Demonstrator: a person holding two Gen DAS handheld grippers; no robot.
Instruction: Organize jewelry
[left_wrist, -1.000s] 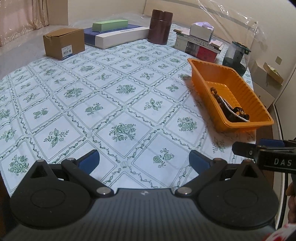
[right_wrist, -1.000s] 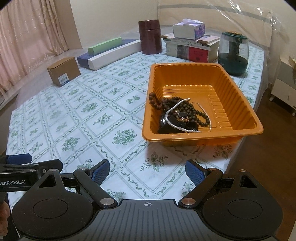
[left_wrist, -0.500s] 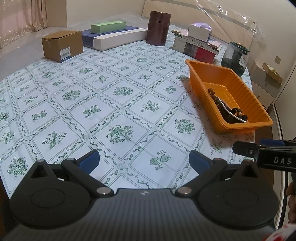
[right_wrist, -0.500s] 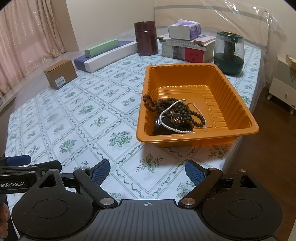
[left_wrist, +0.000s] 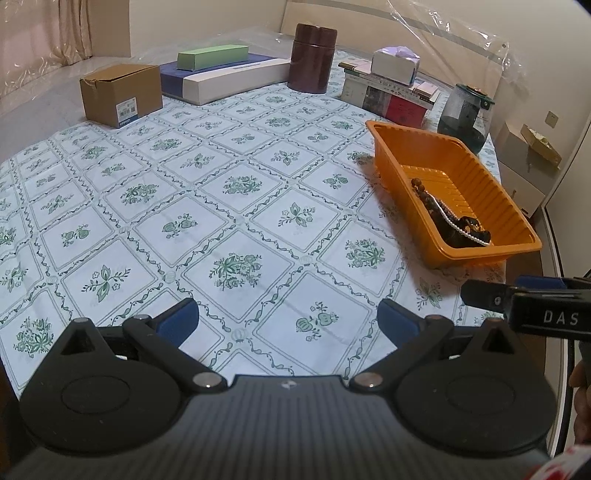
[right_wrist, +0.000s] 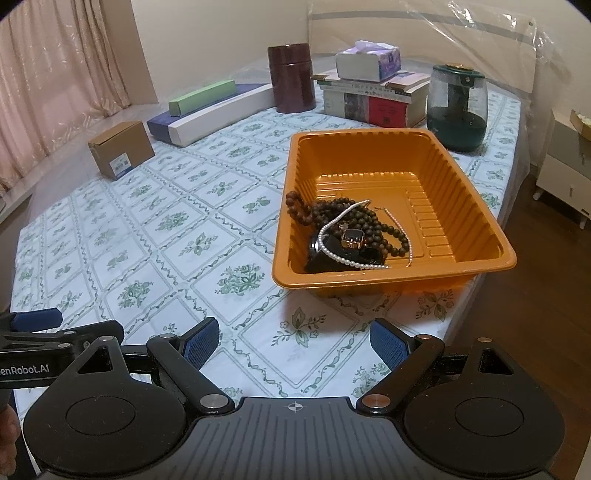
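An orange plastic tray (right_wrist: 476, 206) stands on the patterned cloth near the table's right edge; it also shows in the left wrist view (left_wrist: 498, 206). In its near left corner lies a pile of jewelry: a brown bead string (right_wrist: 354, 218), a white pearl strand (right_wrist: 340, 254), a thin chain and a dark watch (right_wrist: 352, 238). The pile shows in the left wrist view (left_wrist: 454, 221). My right gripper (right_wrist: 293, 341) is open and empty, well short of the tray. My left gripper (left_wrist: 288, 319) is open and empty over the cloth, left of the tray.
At the back stand a cardboard box (right_wrist: 120, 153), long flat boxes (right_wrist: 210, 109), a dark brown canister (right_wrist: 291, 83), stacked books with a tissue box (right_wrist: 369, 99) and a green glass jar (right_wrist: 458, 107). The table edge drops off right of the tray.
Both grippers have drawn back and up a little, so the tray looks smaller and farther. The jewelry has not moved. Both stay open.
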